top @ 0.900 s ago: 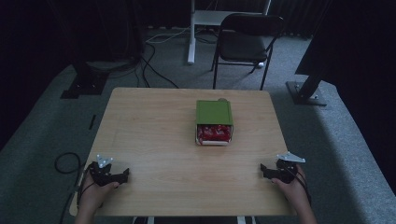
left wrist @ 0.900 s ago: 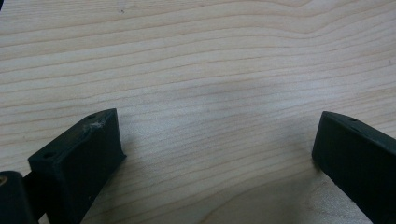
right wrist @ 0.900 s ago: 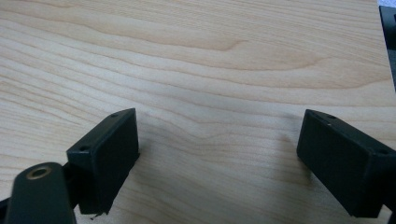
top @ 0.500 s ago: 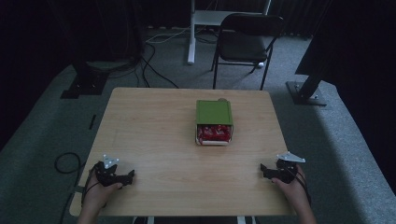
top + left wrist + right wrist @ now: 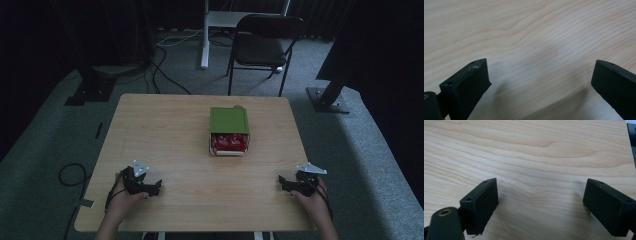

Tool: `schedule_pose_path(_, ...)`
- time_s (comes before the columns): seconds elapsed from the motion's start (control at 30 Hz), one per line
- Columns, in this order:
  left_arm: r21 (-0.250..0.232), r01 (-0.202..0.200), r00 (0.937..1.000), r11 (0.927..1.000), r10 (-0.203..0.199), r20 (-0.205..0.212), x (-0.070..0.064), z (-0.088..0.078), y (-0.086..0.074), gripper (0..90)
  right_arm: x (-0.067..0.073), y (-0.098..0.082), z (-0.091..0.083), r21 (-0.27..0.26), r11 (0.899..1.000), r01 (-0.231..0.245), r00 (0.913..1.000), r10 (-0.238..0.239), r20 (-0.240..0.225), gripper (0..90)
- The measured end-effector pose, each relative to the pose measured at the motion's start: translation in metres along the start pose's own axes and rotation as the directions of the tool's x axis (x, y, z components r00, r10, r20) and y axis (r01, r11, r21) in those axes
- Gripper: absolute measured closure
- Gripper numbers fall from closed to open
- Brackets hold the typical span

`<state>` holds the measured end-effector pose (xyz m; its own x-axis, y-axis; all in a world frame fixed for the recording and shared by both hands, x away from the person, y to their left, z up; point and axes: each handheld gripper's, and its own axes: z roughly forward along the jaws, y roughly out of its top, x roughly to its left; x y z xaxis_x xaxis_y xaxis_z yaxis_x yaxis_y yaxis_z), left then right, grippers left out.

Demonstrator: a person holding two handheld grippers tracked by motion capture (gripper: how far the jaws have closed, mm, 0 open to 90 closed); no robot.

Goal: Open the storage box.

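A white box (image 5: 214, 150) sits at the table's middle, a green lid (image 5: 229, 120) covering its far part and red packets (image 5: 230, 142) showing at its near end. My left gripper (image 5: 156, 186) rests low over the near left of the wooden table (image 5: 165, 130), held by a hand. In the left gripper view its jaws (image 5: 539, 80) stand wide apart over bare wood. My right gripper (image 5: 283, 183) sits at the near right, pointing inward. Its jaws (image 5: 540, 197) are open too, with only wood grain between them.
A black chair (image 5: 265, 45) and a white stand leg (image 5: 205, 35) are beyond the far edge. Dark stand bases (image 5: 90, 90) (image 5: 327, 97) flank the table on the grey carpet, and cables (image 5: 70, 175) lie on the floor at left.
My left gripper has shifted a little to the right, farther onto the table. The right gripper and the box have stayed where they were.
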<state>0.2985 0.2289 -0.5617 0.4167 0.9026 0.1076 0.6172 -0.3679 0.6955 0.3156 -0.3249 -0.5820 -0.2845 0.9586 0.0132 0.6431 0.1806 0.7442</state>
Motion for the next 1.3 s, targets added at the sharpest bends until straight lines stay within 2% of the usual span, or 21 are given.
schedule_pose_path(0.1, -0.012, -0.032, 0.9994, 0.9994, 0.032, 0.012, -0.009, 0.002, 0.009, 2.5, 0.0, 0.0, 0.0, 0.0, 1.0, 0.0, 1.0, 0.0, 0.0, 12.1)
schedule_pose_path(0.13, -0.012, -0.032, 0.9994, 0.9994, 0.032, 0.012, -0.009, 0.002, 0.009, 2.5, 0.0, 0.0, 0.0, 0.0, 1.0, 0.0, 1.0, 0.0, 0.0, 12.1)
schedule_pose_path(0.27, -0.027, -0.084, 0.9962, 0.9961, 0.085, 0.021, -0.022, 0.004, 0.024, 2.5, 0.0, 0.0, 0.0, 0.0, 1.0, 0.0, 1.0, 0.0, 0.0, 12.2)
schedule_pose_path(0.33, -0.028, -0.091, 0.9955, 0.9954, 0.092, 0.023, -0.024, 0.004, 0.027, 2.5, 0.0, 0.0, 0.0, 0.0, 1.0, -0.001, 1.0, 0.001, 0.0, 12.2)
schedule_pose_path(0.43, -0.036, -0.134, 0.9905, 0.9903, 0.135, 0.025, -0.033, 0.005, 0.039, 2.5, 0.0, 0.0, 0.0, 0.0, 1.0, 0.0, 1.0, 0.0, 0.0, 12.2)
schedule_pose_path(0.57, -0.06, -0.164, 0.9857, 0.9847, 0.166, 0.031, -0.042, 0.004, 0.049, 2.5, 0.0, 0.0, 0.0, 0.001, 1.0, -0.001, 1.0, 0.001, 0.0, 12.2)
schedule_pose_path(0.67, -0.086, -0.205, 0.9779, 0.9751, 0.207, 0.026, -0.051, 0.003, 0.058, 2.5, 0.0, 0.0, 0.0, 0.0, 1.0, -0.001, 1.0, 0.001, 0.0, 12.2)
schedule_pose_path(0.7, -0.099, -0.231, 0.9718, 0.9679, 0.235, 0.024, -0.058, 0.003, 0.064, 2.5, 0.0, 0.0, 0.0, 0.001, 1.0, -0.001, 1.0, 0.001, 0.0, 12.1)
schedule_pose_path(0.73, -0.099, -0.231, 0.9718, 0.9679, 0.235, 0.024, -0.058, 0.003, 0.064, 2.5, 0.0, 0.0, 0.0, 0.0, 1.0, -0.001, 1.0, 0.001, 0.0, 12.2)
schedule_pose_path(0.8, -0.107, -0.265, 0.9627, 0.9584, 0.269, 0.028, -0.066, 0.003, 0.072, 2.5, 0.0, 0.0, 0.0, 0.0, 1.0, 0.0, 1.0, 0.0, 0.0, 12.1)
schedule_pose_path(0.9, -0.114, -0.291, 0.9544, 0.9498, 0.297, 0.033, -0.075, 0.005, 0.079, 2.5, 0.0, 0.0, 0.0, 0.001, 1.0, -0.001, 1.0, 0.001, 0.0, 12.1)
schedule_pose_path(0.93, -0.114, -0.291, 0.9544, 0.9498, 0.297, 0.033, -0.075, 0.005, 0.079, 2.5, 0.0, 0.0, 0.0, 0.001, 1.0, -0.001, 1.0, 0.001, 0.0, 12.2)
schedule_pose_path(0.97, -0.125, -0.315, 0.9464, 0.941, 0.321, 0.035, -0.081, 0.006, 0.084, 2.5, 0.0, 0.0, 0.0, 0.001, 1.0, -0.001, 1.0, 0.001, 0.0, 12.1)
schedule_pose_path(1.0, -0.127, -0.33, 0.9412, 0.9355, 0.336, 0.034, -0.084, 0.006, 0.086, 2.5, 0.0, 0.0, 0.0, 0.001, 1.0, -0.001, 1.0, 0.001, 0.0, 12.2)
schedule_pose_path(1.07, -0.133, -0.346, 0.935, 0.9289, 0.353, 0.034, -0.09, 0.008, 0.09, 2.5, 0.0, 0.0, 0.0, 0.001, 1.0, -0.001, 1.0, 0.001, 0.0, 12.2)
schedule_pose_path(1.1, -0.133, -0.346, 0.935, 0.9289, 0.353, 0.034, -0.09, 0.008, 0.09, 2.5, 0.0, 0.0, 0.0, 0.001, 1.0, -0.001, 1.0, 0.001, 0.0, 12.2)
schedule_pose_path(1.13, -0.134, -0.358, 0.9298, 0.924, 0.366, 0.038, -0.095, 0.009, 0.094, 2.5, 0.0, 0.0, 0.0, 0.0, 1.0, 0.0, 1.0, 0.0, 0.0, 12.2)
schedule_pose_path(1.17, -0.134, -0.358, 0.9298, 0.924, 0.366, 0.038, -0.095, 0.009, 0.094, 2.5, 0.0, 0.0, 0.0, 0.0, 1.0, 0.0, 1.0, 0.0, 0.0, 12.2)
schedule_pose_path(1.2, -0.137, -0.373, 0.923, 0.9178, 0.382, 0.048, -0.101, 0.01, 0.098, 2.5, 0.0, 0.0, 0.0, 0.001, 1.0, -0.001, 1.0, 0.001, 0.0, 12.1)
schedule_pose_path(1.23, -0.137, -0.373, 0.923, 0.9178, 0.382, 0.048, -0.101, 0.01, 0.098, 2.5, 0.0, 0.0, 0.0, 0.001, 1.0, -0.001, 1.0, 0.001, 0.0, 12.1)
schedule_pose_path(1.3, -0.138, -0.393, 0.914, 0.9091, 0.403, 0.05, -0.106, 0.011, 0.101, 2.5, 0.0, 0.0, 0.0, 0.001, 1.0, -0.001, 1.0, 0.001, 0.0, 12.2)
